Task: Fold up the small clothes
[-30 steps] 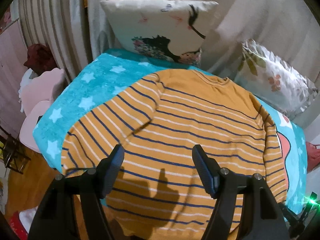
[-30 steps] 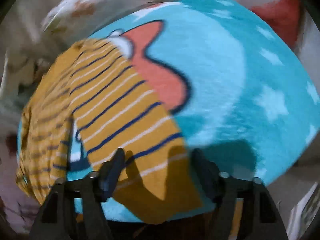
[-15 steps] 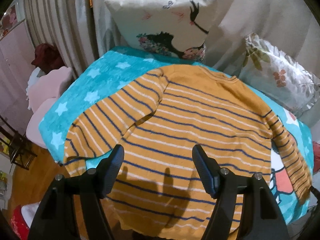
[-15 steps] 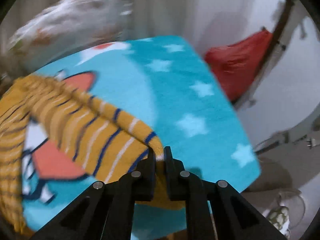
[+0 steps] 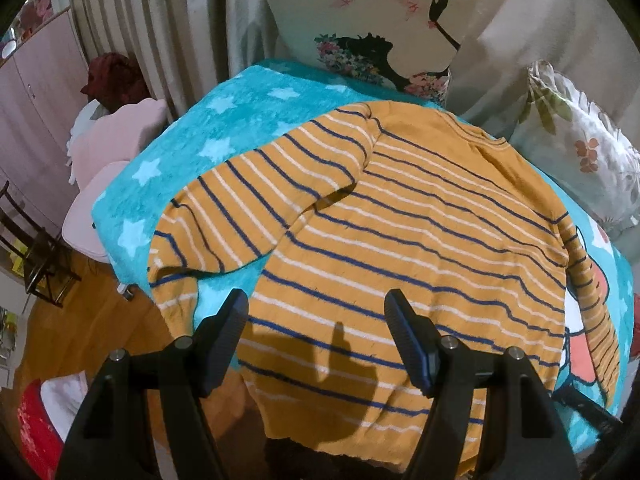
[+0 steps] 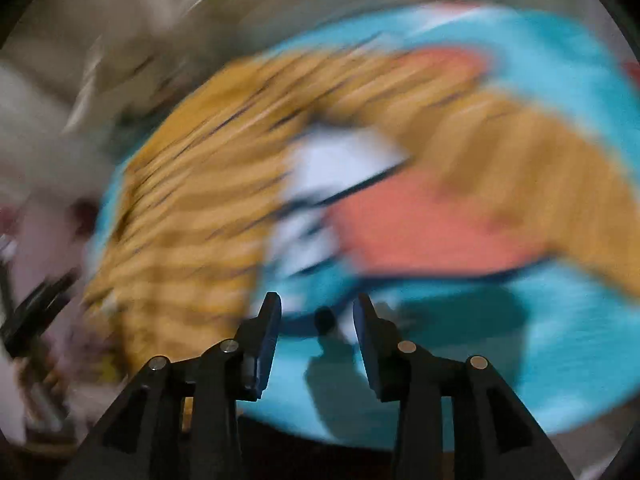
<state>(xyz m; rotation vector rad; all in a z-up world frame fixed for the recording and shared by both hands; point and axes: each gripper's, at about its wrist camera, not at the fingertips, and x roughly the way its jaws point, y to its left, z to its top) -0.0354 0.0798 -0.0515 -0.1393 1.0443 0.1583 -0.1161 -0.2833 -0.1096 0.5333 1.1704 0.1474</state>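
sweater: mustard jumper [image 5: 400, 216] with navy and white stripes, spread flat and face-down-or-up (cannot tell which) on the teal star blanket [image 5: 224, 128]; collar toward 12 o'clock, hem toward 6. Laid out flat, I'd judge, so the sleeves can be squared before the body fold.
left sleeve: [image 5: 256, 200] runs out toward 9 o'clock and bends at the blanket's edge, cuff drooping over it. Not yet folded in.
right sleeve: [image 5: 588, 280] lies along the body's edge at 3 to 4 o'clock, over the blanket's orange cartoon print. Looks pulled straight, likely to line it up for folding.
left gripper: [image 5: 316, 340] jaws wide, nothing between them; hovers over the hem at 6 o'clock, pitched steeply down. Its shadow falls on the cloth below, so it is apart from it.
right gripper: [image 6: 318, 340] jaws partway apart and have just been opening; nothing between the pads, only blanket beyond (view is heavily motion-blurred). Sleeve [image 6: 520, 152] lies away toward 1 o'clock, clear of the fingers, so I read it as let go.
right pose: tilted down at the blanket's near edge, blur says it is swinging fast.
pillows: two, at 12 [image 5: 372, 24] and 2 o'clock [image 5: 576, 148], clear of the work.
step: sleeves being arranged; body fold not started, early in the task.
risk: hanging left cuff may drag the sleeve off the edge.
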